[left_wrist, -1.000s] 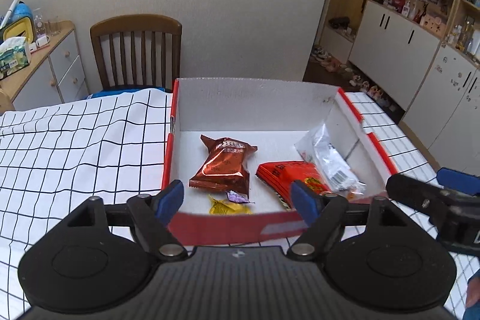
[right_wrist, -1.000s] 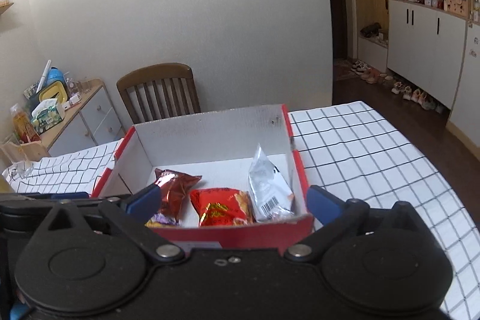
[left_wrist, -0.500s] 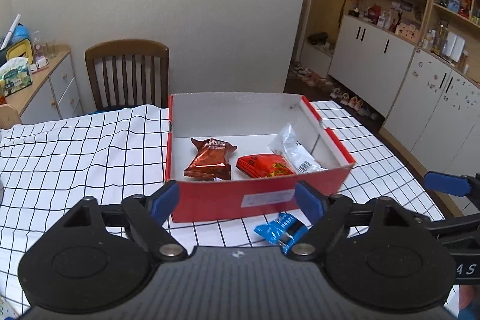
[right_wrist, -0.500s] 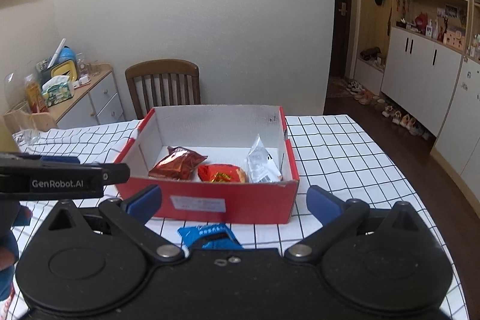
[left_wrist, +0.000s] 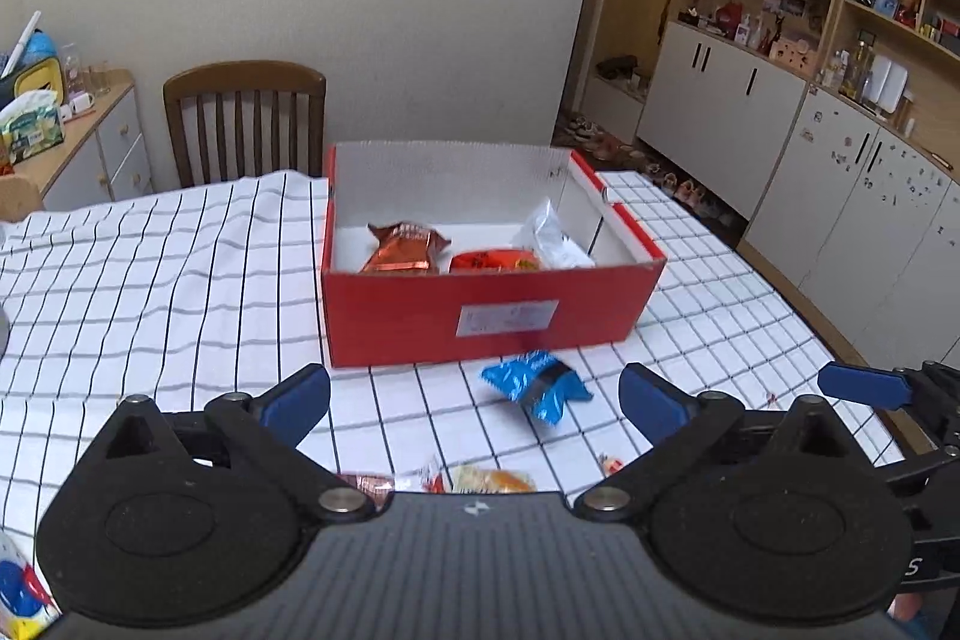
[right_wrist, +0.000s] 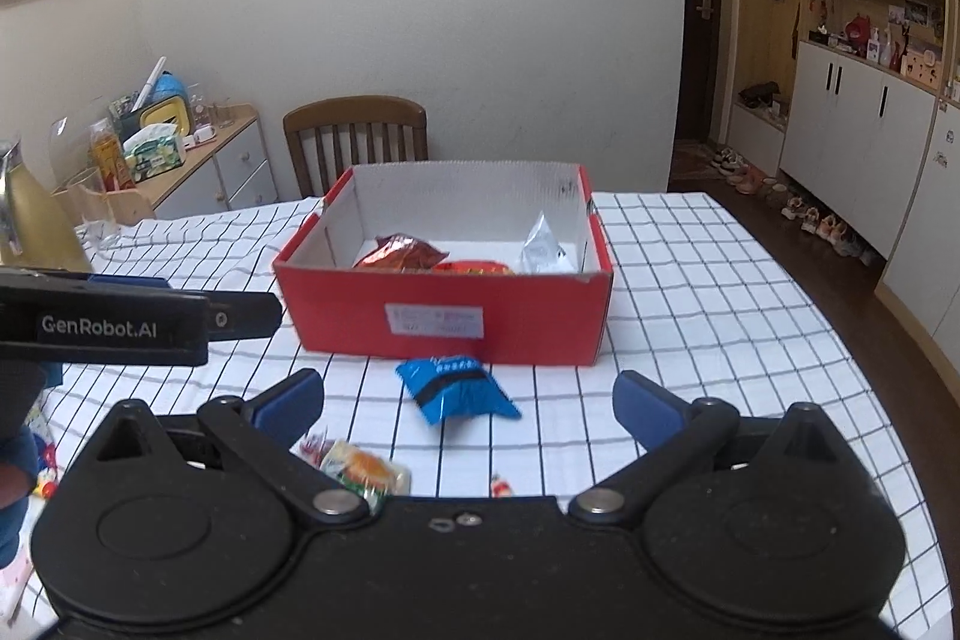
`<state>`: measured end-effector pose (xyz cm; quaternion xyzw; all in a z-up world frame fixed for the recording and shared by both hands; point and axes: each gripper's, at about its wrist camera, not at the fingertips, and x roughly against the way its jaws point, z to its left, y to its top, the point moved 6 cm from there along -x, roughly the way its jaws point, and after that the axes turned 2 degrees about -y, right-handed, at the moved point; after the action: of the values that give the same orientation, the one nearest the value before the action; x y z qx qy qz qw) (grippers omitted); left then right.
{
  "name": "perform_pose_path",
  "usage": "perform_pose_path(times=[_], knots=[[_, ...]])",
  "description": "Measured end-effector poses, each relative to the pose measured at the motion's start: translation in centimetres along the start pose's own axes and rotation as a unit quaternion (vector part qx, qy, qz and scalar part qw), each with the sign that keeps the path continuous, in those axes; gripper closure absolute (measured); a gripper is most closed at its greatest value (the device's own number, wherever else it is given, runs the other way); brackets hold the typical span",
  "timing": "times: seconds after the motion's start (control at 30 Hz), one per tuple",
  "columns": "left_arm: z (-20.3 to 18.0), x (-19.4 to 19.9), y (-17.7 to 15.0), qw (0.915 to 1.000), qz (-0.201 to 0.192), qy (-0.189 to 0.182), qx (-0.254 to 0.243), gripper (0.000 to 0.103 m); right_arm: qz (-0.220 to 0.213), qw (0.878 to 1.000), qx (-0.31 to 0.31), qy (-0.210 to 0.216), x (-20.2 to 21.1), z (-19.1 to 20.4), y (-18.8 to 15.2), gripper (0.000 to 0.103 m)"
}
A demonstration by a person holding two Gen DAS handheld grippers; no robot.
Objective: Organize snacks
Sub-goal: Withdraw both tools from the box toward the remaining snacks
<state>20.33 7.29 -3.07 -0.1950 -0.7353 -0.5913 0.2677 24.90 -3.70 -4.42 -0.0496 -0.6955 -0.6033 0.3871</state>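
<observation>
The red box (left_wrist: 480, 322) sits open-topped on the checked counter (left_wrist: 150, 292) so snacks can be dropped in; a brown packet (left_wrist: 403, 250), a red packet (left_wrist: 495, 261) and a silver packet (left_wrist: 555, 241) already lie inside. A blue packet (right_wrist: 453, 388) waits loose just before the box's front wall, likely the next pick. The left hand-held gripper (left_wrist: 474, 397) is opening with nothing between its jaws. The right hand-held gripper (right_wrist: 468, 400) stands spread and empty. Nearer wrappers, perhaps sweets, are half hidden.

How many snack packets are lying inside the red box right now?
3. A brown packet lies at the left, a red one in the middle, a silver one at the right. The front wall may hide smaller ones.
</observation>
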Motion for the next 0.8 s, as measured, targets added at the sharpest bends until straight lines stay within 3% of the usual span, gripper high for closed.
perform_pose_path(times=[0.27, 0.5, 0.7, 0.8], knots=[[1.8, -1.6, -4.2, 0.999, 0.04, -0.005, 0.021, 0.0, 0.026, 1.0, 0.002, 0.007, -0.4, 0.2, -3.4, 0.0], [3.1, -3.9, -7.1, 0.9974, 0.069, 0.015, 0.016, 0.0, 0.049, 0.999, 0.001, 0.006, -1.9, -0.1, -6.0, 0.0], [4.1, -5.6, -8.1, 0.9962, 0.069, 0.053, 0.0, 0.0, 0.069, 0.998, -0.009, 0.004, -3.5, -0.7, -7.7, 0.001], [5.0, -7.0, -8.6, 0.9943, 0.088, 0.057, 0.018, 0.0, 0.077, 0.997, -0.013, 0.0, -4.3, -1.1, -8.4, 0.002]])
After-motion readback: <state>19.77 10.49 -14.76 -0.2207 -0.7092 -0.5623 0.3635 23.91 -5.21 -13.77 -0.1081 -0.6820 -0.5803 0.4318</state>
